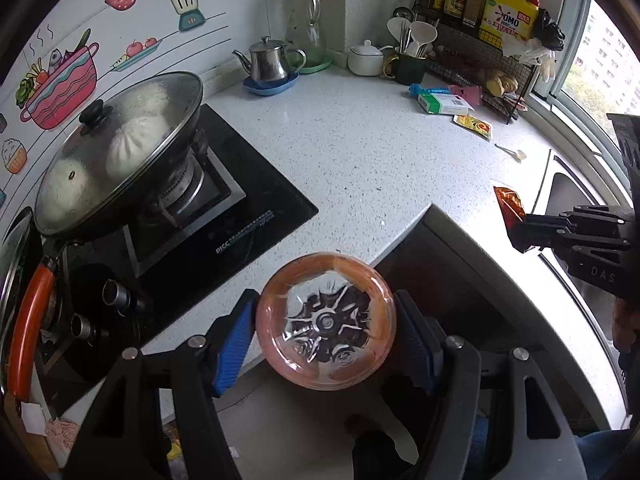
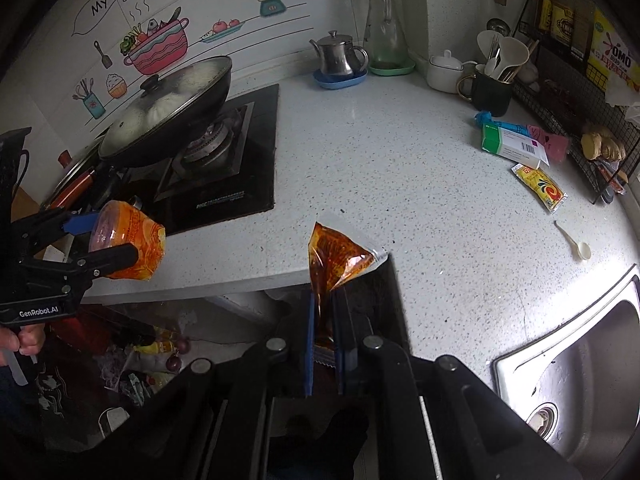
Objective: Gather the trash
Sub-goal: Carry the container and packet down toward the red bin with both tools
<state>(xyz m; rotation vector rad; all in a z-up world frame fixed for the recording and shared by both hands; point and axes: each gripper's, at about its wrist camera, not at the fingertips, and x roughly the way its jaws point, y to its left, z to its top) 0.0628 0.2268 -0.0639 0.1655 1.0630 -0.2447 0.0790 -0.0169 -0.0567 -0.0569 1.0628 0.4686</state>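
A clear plastic bottle (image 1: 326, 322) with an orange label is clamped between the blue pads of my left gripper (image 1: 325, 314), its base facing the camera, just off the counter's front edge. The right wrist view shows the same bottle (image 2: 132, 242) in that left gripper (image 2: 102, 240). My right gripper (image 2: 324, 306) is shut on an orange-red sauce sachet (image 2: 338, 258) that sticks up from its tips. From the left wrist view, the sachet (image 1: 508, 204) hangs in the right gripper (image 1: 520, 234) near the sink. A yellow sachet (image 2: 540, 188) and a small white spoon (image 2: 576, 242) lie on the counter.
A lidded wok (image 1: 116, 156) with buns sits on the black gas hob (image 1: 224, 216) at the left. A steel sink (image 2: 580, 364) is at the right. A green-white box (image 2: 510, 144), kettle (image 1: 268, 62), glass jug (image 1: 306, 24), utensil mug (image 1: 408, 66) and wire rack (image 1: 480, 60) line the back. Litter (image 2: 152, 356) lies below the counter.
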